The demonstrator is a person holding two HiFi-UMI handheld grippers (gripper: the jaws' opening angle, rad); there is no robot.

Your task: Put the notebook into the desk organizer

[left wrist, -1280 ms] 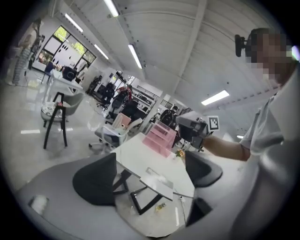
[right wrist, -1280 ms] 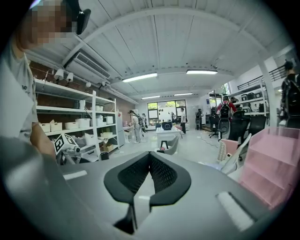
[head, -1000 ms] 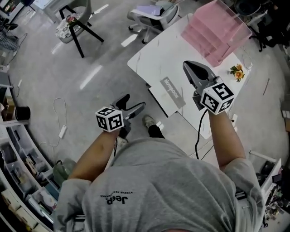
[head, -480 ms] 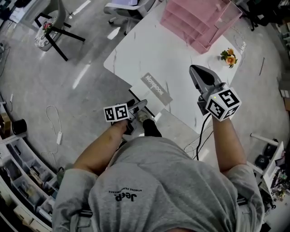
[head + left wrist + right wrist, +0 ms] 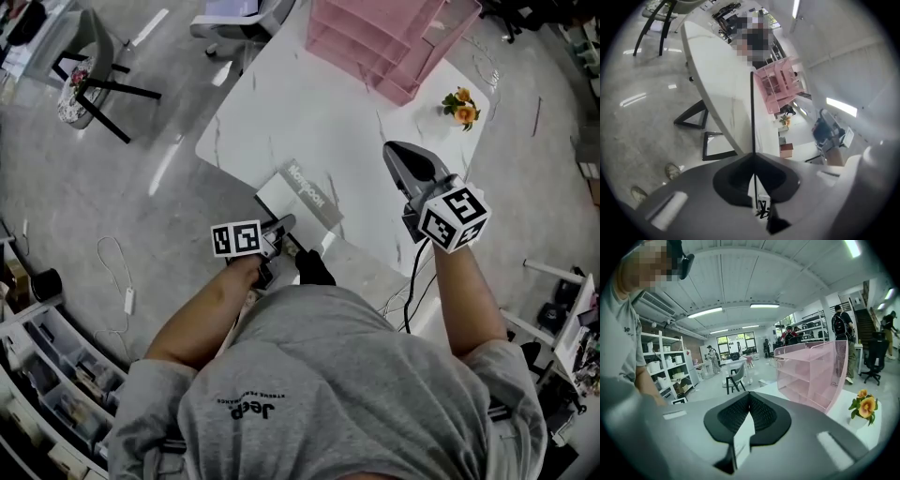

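Reads "Notebook" on a grey band across the notebook (image 5: 298, 195). Reads "Jeep", upside down from the head view, on the grey shirt (image 5: 309, 394). Black-and-white square marks on the cube (image 5: 235, 238) of each tool.

Thin, flat and white, apart from that grey band. Lies at the near edge of the desk (image 5: 309, 103), well apart from the organizer (image 5: 375, 42) at the far end. Shows up edge-on in the left gripper view, as one thin dark line running up from between the pads.

Gripped at its near corner by the just-closed left tongs (image 5: 284, 223), clamped tight on it. Over on the other side, right tongs (image 5: 392, 148) pressed together on nothing, held above the desk and pointing toward the organizer.

Smooth white desk top with faint grey veins, like marble. Pink organizer of fine mesh, with stacked open shelves and slanted sides. Small orange flowers (image 5: 459, 105) with green leaves just beside it. Dark bumpy pads inside the tongs, with smooth grey shells around them.
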